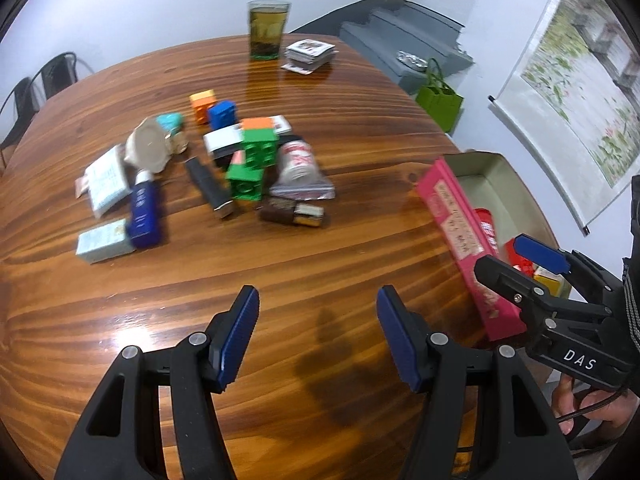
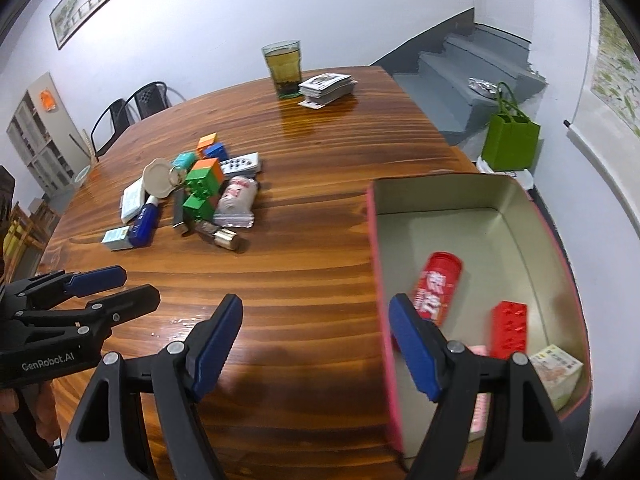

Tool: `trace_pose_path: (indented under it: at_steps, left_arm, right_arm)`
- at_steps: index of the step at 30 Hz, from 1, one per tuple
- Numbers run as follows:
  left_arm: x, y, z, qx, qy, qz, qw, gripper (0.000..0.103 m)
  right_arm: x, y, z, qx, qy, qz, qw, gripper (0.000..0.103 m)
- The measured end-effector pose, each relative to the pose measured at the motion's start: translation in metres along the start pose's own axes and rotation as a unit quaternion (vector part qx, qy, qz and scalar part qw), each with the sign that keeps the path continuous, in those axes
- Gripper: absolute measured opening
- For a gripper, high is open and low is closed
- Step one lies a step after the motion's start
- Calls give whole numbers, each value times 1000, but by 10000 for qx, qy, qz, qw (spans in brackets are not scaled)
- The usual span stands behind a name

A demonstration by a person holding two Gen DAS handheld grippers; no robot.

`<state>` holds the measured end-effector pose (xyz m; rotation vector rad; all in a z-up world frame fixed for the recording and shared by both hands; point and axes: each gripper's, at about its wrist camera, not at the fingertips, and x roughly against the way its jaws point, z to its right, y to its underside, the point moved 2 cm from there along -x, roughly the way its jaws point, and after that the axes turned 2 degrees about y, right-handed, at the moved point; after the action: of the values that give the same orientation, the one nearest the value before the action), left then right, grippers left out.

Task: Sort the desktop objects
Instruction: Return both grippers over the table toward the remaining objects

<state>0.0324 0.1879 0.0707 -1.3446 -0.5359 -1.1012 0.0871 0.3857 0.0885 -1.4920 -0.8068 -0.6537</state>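
Here, pink box [image 2: 378, 240] holding red can [image 2: 438, 286], red brick [image 2: 510, 330], carton [image 2: 558, 372], both grippers released, empty.

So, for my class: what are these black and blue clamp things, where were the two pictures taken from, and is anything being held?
They are hand-held tongs, one in each of a person's hands, each with a camera looking along its fingers. One picture looks past the left tongs, the other past the right tongs. Both are open and hold nothing. On the wooden table lies a pile of blocks, bottles and small packets, with a glass of tea and cards behind. The pink box already holds a red can and a red block.
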Motion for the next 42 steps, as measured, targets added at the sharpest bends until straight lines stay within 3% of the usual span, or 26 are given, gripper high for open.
trace_pose_path:
  at_steps: [14,20,32,42]
  left_arm:
    - [-3,-6,-119,893,-555,84,9944,65]
    - [-16,-16,-162,1272,-489,103,9906,65]
    - [-38,-38,-188,660,-813,107,9944,65]
    - [-35,-37,-191,498,-754,97,9959,65]
  right_arm:
    - [-31,-1,-44,107,-37,-312,9994,79]
    - [-41,-3,-50,45,28,-407,9992,79]
    - [-62,-6,-61,-94,93,-567,9983,79]
    - [-76,-16,-72,-82,73,-603,9981,79]
